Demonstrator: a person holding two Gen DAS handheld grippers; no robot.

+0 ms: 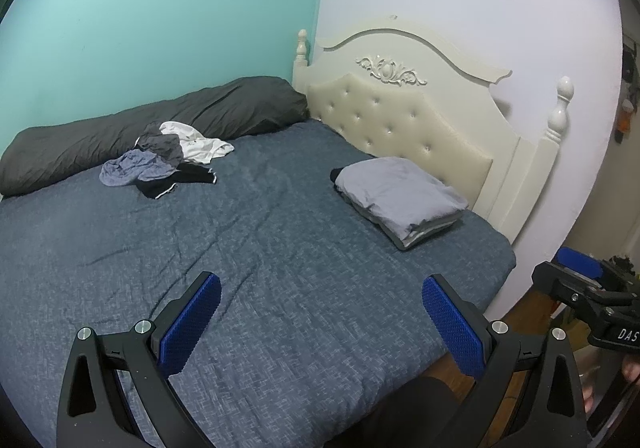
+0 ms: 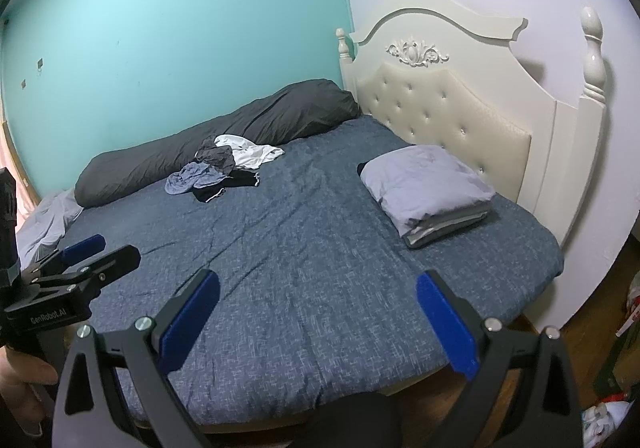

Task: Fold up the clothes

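A loose pile of unfolded clothes (image 1: 168,156) (image 2: 224,168), white, grey, light blue and black, lies at the far side of the bed. A folded stack (image 1: 400,196) (image 2: 428,184) with a light grey piece on top sits near the headboard. My left gripper (image 1: 322,284) hangs open above the bed's near part, holding nothing; it also shows at the left edge of the right wrist view (image 2: 116,248). My right gripper (image 2: 318,280) is open and empty too, and appears at the right edge of the left wrist view (image 1: 550,266). Both are far from the clothes.
The bed cover (image 1: 260,248) (image 2: 300,248) is dark blue and wrinkled. A dark grey rolled duvet (image 1: 160,120) (image 2: 240,128) lies along the teal wall. A cream tufted headboard (image 1: 400,108) (image 2: 460,96) stands on the right. Wooden floor and clutter (image 2: 616,368) show at the right.
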